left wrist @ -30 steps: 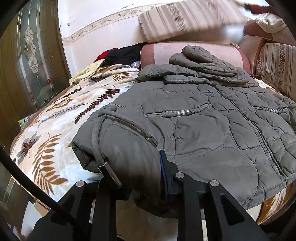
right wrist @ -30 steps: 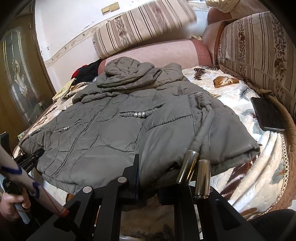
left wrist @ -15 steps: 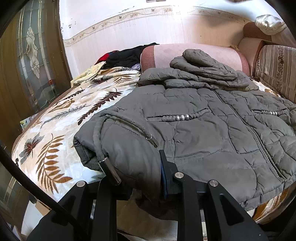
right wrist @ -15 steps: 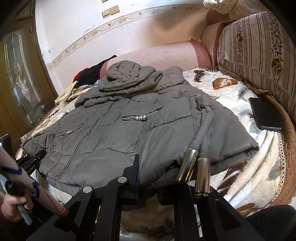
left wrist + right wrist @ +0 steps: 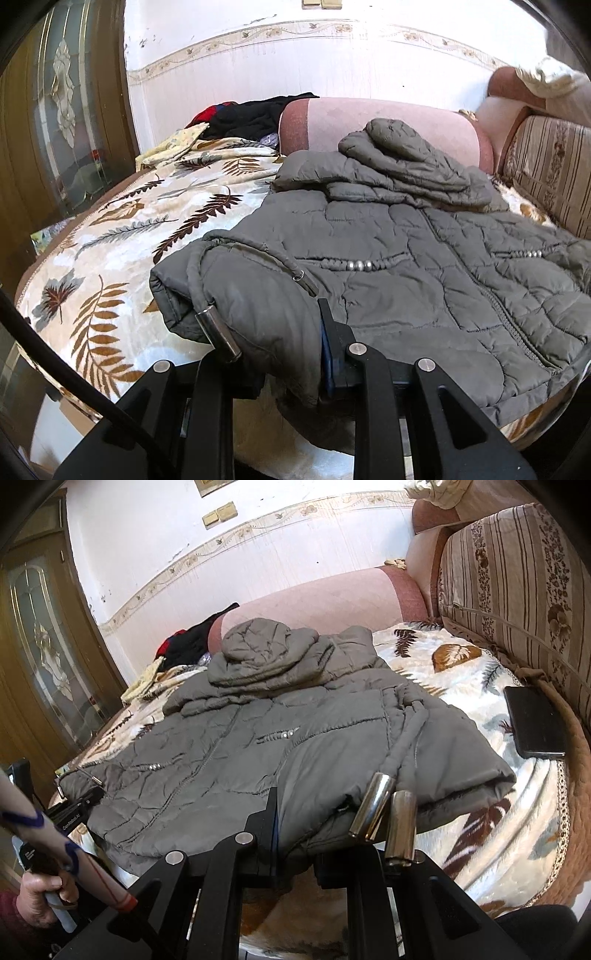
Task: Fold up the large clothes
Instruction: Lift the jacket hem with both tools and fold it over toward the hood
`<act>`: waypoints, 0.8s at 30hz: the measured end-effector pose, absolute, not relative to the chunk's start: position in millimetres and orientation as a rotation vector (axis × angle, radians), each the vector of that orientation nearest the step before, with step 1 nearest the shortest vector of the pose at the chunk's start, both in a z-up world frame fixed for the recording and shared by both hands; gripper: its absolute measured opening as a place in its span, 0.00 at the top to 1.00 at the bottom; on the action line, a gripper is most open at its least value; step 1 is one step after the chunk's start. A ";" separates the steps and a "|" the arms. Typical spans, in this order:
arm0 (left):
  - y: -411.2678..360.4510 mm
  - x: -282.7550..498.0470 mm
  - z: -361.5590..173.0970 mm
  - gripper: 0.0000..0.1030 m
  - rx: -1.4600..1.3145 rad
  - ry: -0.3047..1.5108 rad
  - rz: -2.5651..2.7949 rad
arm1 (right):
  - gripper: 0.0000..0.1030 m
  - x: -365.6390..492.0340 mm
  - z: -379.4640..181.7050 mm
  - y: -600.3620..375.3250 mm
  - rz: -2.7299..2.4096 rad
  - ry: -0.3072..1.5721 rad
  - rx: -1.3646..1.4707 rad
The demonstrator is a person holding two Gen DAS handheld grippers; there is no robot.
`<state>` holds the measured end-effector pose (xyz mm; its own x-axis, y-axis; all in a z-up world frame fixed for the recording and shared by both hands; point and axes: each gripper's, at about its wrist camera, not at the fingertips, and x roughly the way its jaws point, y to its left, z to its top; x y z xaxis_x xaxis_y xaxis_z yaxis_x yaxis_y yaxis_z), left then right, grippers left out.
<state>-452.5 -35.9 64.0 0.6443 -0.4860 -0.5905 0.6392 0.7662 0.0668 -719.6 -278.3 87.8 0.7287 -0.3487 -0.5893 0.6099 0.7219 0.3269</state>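
Bed (image 5: 110,236) with leaf-print blanket carries grey quilted jacket (image 5: 424,266) spread flat, hood bunched toward the headboard. Left hand-held gripper (image 5: 291,354) clamped on the jacket's near hem corner. Right hand-held gripper (image 5: 295,834) clamped on the opposite hem corner. Two metal cord tips (image 5: 384,816) rest beside it. Black phone (image 5: 535,720) lies on the blanket, apart.

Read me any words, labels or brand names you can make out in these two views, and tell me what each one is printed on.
"GenRobot.AI", in small white letters on the left hand-held gripper as seen in the right wrist view.
A white label on the handle held in the person's left hand: too small to read.
Nothing readable on the gray jacket, the dark phone or the wall.
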 end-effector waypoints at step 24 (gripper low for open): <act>-114.3 -371.3 216.9 0.76 0.204 0.519 -0.779 | 0.86 -665.1 212.4 -356.2 -0.492 0.357 0.583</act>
<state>-371.3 -114.3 216.9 0.5945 -0.6158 -0.5171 0.7139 0.7001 -0.0130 -665.1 -356.2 212.4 0.8258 -0.3380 -0.4515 0.5341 0.7260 0.4333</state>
